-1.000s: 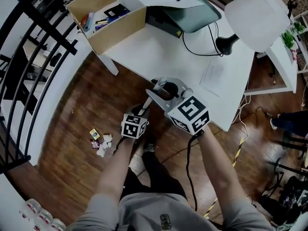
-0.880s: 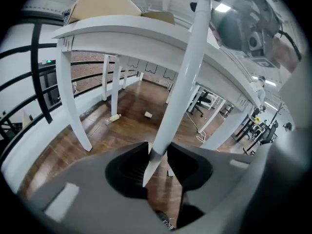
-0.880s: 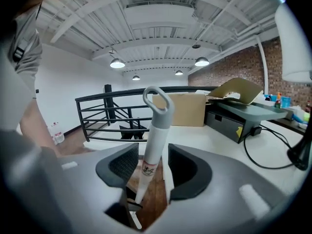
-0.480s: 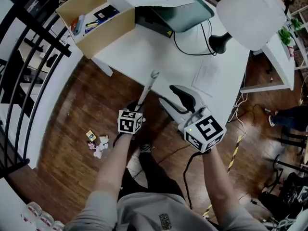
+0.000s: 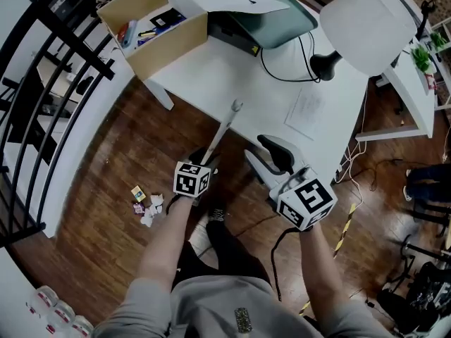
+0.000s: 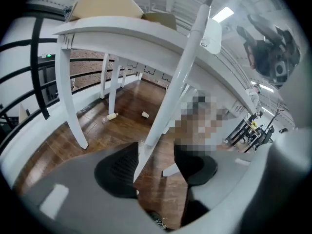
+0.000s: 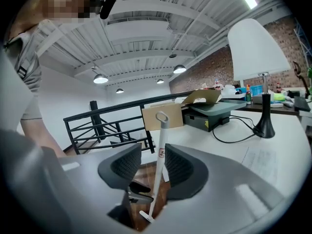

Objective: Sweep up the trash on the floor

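Two hand-held grippers are hovering low in the head view, above a dark brown wooden floor (image 5: pixel 106 167). At the far left of that frame a black metal railing (image 5: pixel 42 97) is running down the edge. At the upper left an open cardboard box (image 5: pixel 173 44) is sitting on a corner of the white worktop (image 5: pixel 232 69).

Left of centre, a small pile of crumpled white paper scraps and coloured packets (image 5: pixel 146 207) is lying on the floor. It is showing to the lower left of the left gripper (image 5: pixel 205 159) and is untouched by it.

That gripper is pointing up the frame towards the worktop's edge. A long white handle (image 5: pixel 224 134) is standing between its jaws, its looped top showing against the worktop. In the left gripper view the jaws are standing wide apart, having just been opening. The handle (image 6: pixel 178 82) is resting against the left-hand pad, with floor showing between it and the right-hand pad.

Right of centre, the right gripper (image 5: pixel 255 146) is hanging beside the worktop's edge, apart from the handle. In the right gripper view its jaws are standing apart and gripping nothing, having just been closing somewhat. The handle (image 7: pixel 161 133) is showing through the gap, farther off.

At the upper right a white lamp shade (image 5: pixel 370 23) is covering part of the worktop.
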